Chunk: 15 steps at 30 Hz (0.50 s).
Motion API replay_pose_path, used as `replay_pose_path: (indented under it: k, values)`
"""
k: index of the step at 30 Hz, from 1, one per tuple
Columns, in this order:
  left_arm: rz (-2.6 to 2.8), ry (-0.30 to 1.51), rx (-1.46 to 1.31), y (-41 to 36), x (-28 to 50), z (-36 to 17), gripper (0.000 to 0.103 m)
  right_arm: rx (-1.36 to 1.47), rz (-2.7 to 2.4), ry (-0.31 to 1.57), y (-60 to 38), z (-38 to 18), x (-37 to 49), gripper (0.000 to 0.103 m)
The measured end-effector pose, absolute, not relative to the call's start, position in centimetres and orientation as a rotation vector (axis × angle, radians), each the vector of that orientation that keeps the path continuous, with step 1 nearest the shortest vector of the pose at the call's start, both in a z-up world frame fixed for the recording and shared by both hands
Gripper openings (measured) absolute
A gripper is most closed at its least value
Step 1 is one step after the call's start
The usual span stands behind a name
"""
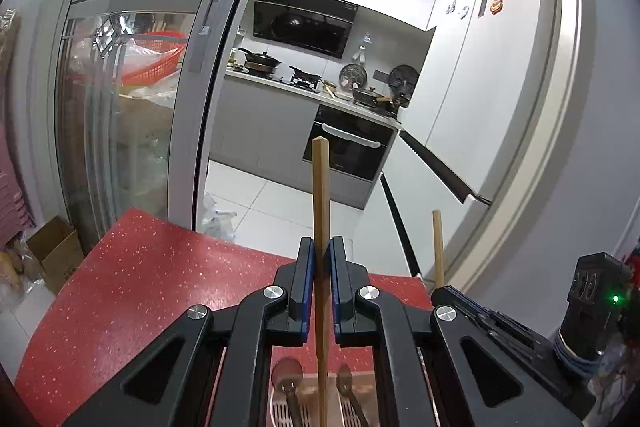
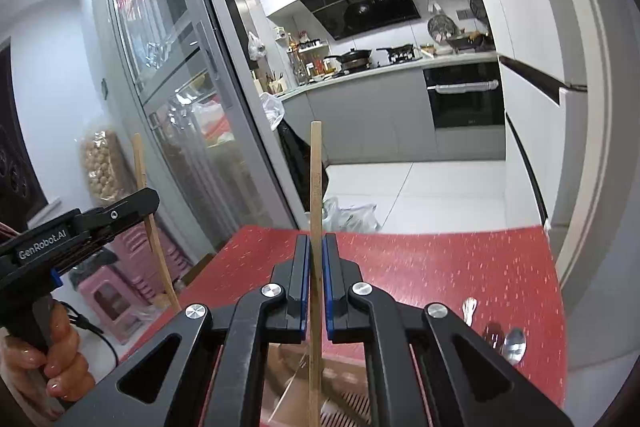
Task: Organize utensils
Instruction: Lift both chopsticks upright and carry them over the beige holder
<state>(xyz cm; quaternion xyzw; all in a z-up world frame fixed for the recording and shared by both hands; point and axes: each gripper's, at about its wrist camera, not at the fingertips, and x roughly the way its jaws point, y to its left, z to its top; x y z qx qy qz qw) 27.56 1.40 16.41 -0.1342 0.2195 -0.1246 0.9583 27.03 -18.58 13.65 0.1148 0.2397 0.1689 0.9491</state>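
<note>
- The left tongs (image 1: 321,255) are clamped on a wooden chopstick (image 1: 321,187) that stands upright, above the red tabletop (image 1: 140,287).
- The right tongs (image 2: 316,251) grip a second chopstick (image 2: 315,179) the same way.
- Below, at the near edge, a slatted utensil tray (image 1: 280,413) holds two spoons (image 1: 286,373).
- To the right on the tabletop lies loose cutlery, among it a metal spoon (image 2: 514,345).
</note>
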Motion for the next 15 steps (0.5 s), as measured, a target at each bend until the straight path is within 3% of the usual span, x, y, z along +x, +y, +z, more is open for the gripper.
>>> replay_pose_path:
  k: [15]
  values:
    - [-0.205, 0.456, -0.263, 0.7, 30.2, 11.4, 0.032, 0.133, 0.341, 0.475, -16.6, 9.9, 31.0, 0.007]
